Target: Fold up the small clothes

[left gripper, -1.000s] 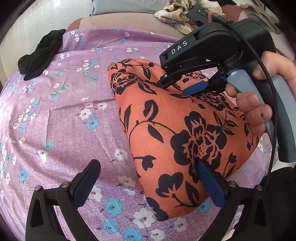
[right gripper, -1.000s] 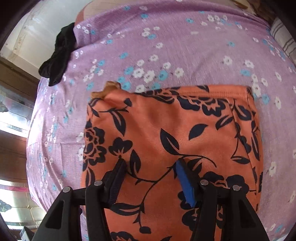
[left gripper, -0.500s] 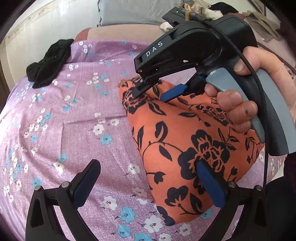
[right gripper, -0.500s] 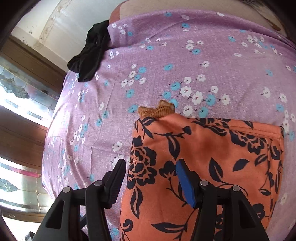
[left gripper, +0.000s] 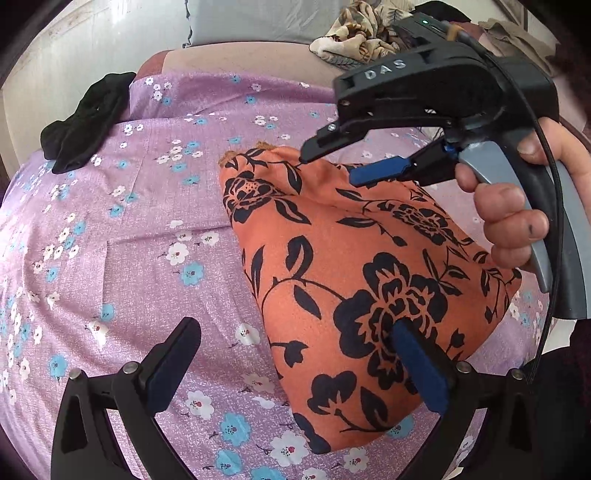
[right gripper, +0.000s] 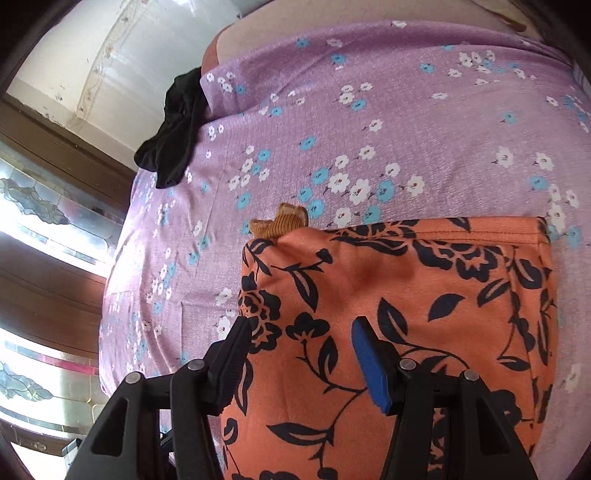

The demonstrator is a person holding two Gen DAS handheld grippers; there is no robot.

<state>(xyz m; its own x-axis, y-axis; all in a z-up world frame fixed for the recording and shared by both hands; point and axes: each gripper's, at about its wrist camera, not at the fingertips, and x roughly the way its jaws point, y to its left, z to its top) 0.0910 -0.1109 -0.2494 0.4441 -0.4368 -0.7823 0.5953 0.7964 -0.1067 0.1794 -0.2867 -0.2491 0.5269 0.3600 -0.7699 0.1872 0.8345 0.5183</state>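
Observation:
An orange garment with black flowers point(left gripper: 369, 266) lies folded on the purple flowered sheet point(left gripper: 147, 221). A small brown knit bit point(right gripper: 282, 221) pokes out at its far left corner. My left gripper point(left gripper: 295, 332) is open wide, one finger over the sheet and the blue-padded one over the garment's near part, gripping nothing. A hand holds my right gripper point(left gripper: 328, 168) by the garment's far edge. In its own view the right gripper point(right gripper: 301, 326) is open above the orange garment point(right gripper: 406, 295), with nothing pinched between its fingers.
A black garment point(left gripper: 85, 122) lies crumpled at the sheet's far left edge, and it also shows in the right wrist view as a black garment point(right gripper: 177, 129). A heap of patterned clothes point(left gripper: 354, 33) sits at the back. Wood and glass panels point(right gripper: 44, 221) stand to the left.
The right gripper lifted off the orange garment's middle and tipped upward, so its tips now sit by the far edge. Its jaws kept the same gap. The left gripper barely moved.

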